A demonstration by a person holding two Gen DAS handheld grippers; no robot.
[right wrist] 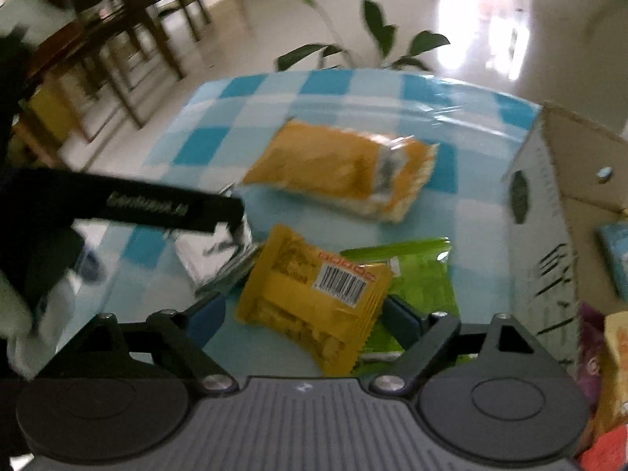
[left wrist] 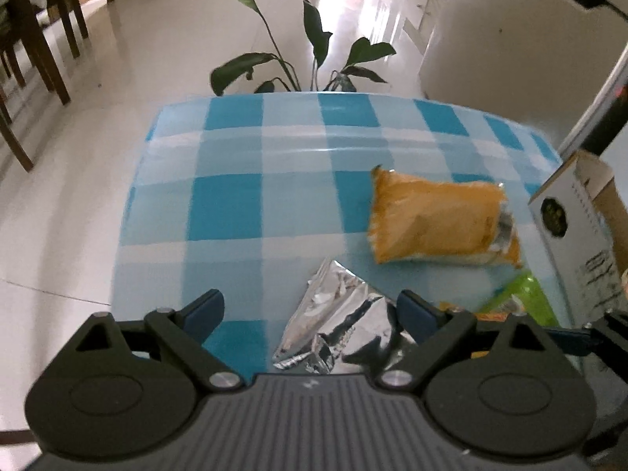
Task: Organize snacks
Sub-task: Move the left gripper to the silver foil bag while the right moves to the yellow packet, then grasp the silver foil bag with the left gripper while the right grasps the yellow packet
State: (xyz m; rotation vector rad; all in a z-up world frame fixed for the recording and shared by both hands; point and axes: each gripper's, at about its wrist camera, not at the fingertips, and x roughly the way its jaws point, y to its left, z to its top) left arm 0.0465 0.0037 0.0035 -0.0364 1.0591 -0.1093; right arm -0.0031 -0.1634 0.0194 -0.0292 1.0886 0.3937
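Note:
My left gripper [left wrist: 310, 310] is open above a silver foil packet [left wrist: 333, 325] that lies between its fingers on the blue checked table [left wrist: 227, 204]. A large orange snack bag [left wrist: 435, 219] lies beyond it to the right. My right gripper [right wrist: 302, 314] is open over a small yellow snack packet [right wrist: 314, 298] with a barcode, which lies partly on a green packet [right wrist: 424, 274]. The large orange bag [right wrist: 341, 168] lies farther back. The left gripper's black body [right wrist: 157, 206] reaches in from the left over the silver packet [right wrist: 219, 251].
An open cardboard box [right wrist: 549, 212] stands at the table's right edge with several snack packs inside; it also shows in the left wrist view [left wrist: 577, 227]. A potted plant [left wrist: 314, 59] stands behind the table. Wooden chairs [right wrist: 117, 59] stand at the far left.

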